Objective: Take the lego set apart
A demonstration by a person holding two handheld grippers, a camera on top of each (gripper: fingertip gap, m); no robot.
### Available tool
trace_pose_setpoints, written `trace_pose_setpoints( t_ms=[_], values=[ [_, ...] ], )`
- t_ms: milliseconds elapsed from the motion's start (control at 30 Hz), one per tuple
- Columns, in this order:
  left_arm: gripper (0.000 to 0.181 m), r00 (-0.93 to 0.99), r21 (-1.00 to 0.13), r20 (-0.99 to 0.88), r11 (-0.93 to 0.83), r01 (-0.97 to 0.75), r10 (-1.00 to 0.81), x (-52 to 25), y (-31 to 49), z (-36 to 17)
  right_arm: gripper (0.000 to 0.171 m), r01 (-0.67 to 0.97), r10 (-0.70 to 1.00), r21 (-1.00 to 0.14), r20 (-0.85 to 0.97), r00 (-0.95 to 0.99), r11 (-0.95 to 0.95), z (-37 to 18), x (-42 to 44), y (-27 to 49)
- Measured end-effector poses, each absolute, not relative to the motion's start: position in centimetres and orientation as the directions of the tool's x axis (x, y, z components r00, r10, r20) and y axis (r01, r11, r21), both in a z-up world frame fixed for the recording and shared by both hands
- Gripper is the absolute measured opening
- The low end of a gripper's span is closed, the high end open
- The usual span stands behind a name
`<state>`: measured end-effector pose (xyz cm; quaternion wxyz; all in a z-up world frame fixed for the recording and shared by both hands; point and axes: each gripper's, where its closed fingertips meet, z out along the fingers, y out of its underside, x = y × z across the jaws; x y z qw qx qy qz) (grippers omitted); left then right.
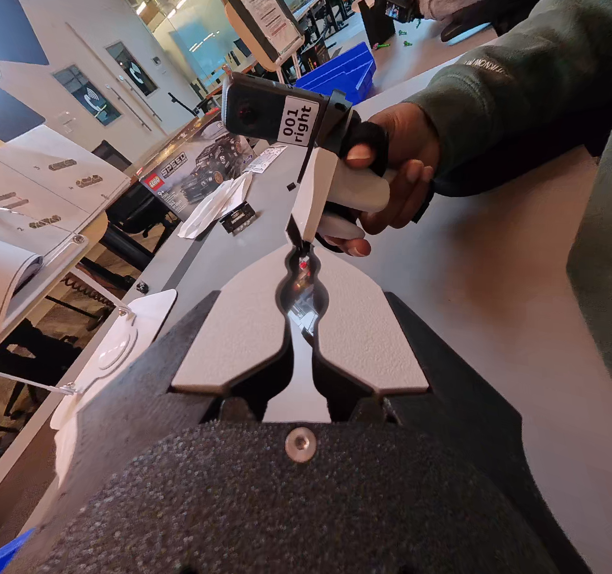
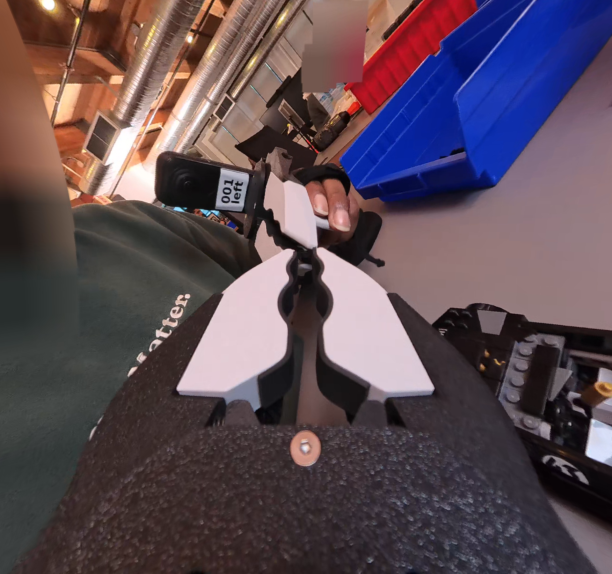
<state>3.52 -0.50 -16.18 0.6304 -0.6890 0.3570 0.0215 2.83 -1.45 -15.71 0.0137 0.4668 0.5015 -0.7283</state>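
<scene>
Both grippers meet tip to tip above the grey table (image 2: 496, 243). The left gripper (image 1: 302, 256) is pinched nearly closed on a small lego piece (image 1: 303, 288) (red and pale bits show between its fingers). The right gripper (image 2: 304, 255) is likewise clamped tight on that piece. The black lego car (image 2: 536, 389) lies on the table just beside the right gripper, with the blue bin (image 2: 480, 120) beyond it.

White-fingered black tongs (image 1: 301, 260), green sleeve (image 1: 496, 94)

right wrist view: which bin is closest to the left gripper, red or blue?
The blue bin. Its front corner sits on the table just beyond the hand holding the left gripper; the red bin lies behind it, farther off.
</scene>
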Motion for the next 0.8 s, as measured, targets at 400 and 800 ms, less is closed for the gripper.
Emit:
trace_pose_setpoints(
  t_ms=[400, 800],
  values=[
    [0.006, 0.975, -0.901, -0.172, -0.422, -0.099, 0.138, -16.9, -1.8, -17.5, 0.019, 0.348, 0.93, -0.935, -0.184, -0.317, -0.066, -17.6, 3.2, 7.6],
    [0.047, 0.961, -0.868, -0.106, -0.496, 0.036, 0.255, -20.4, -3.1, -19.9, 0.033, 0.433, 0.963, -0.895, -0.019, -0.27, 0.103, -20.5, 3.3, 8.8]
  ],
)
